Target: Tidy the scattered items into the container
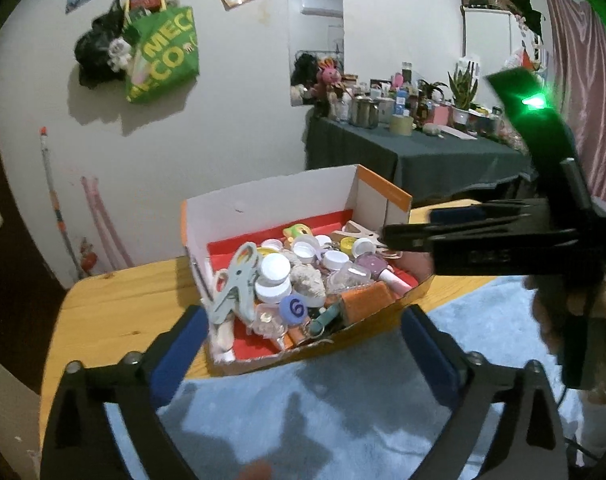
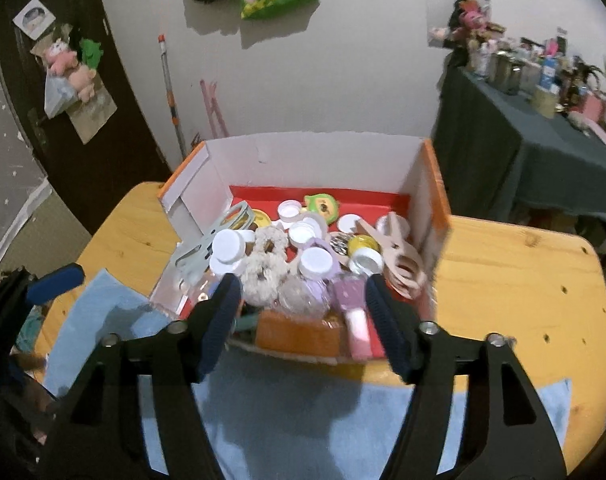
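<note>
With both tongs, left (image 1: pixel 303 332) and right (image 2: pixel 301 308), apart and empty, we risked snagging the heaped box's (image 2: pixel 315 152) torn near wall and spilling it onto the desk (image 2: pixel 515 280).

1 box (image 2: pixel 319 160), 2 clothespins (image 2: pixel 399 248), 1 scrunchie (image 2: pixel 263 264), approx. 8 caps (image 2: pixel 227 246).

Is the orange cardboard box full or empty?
Full. The orange cardboard box is heaped with white bottle caps, a grey clip and other small bits, nearly to its low front edge.

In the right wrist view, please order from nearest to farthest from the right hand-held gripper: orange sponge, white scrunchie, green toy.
From the right hand-held gripper:
1. Orange sponge, at the box's near edge.
2. White scrunchie, mid-box, left of centre.
3. Green toy, near the back wall.
</note>
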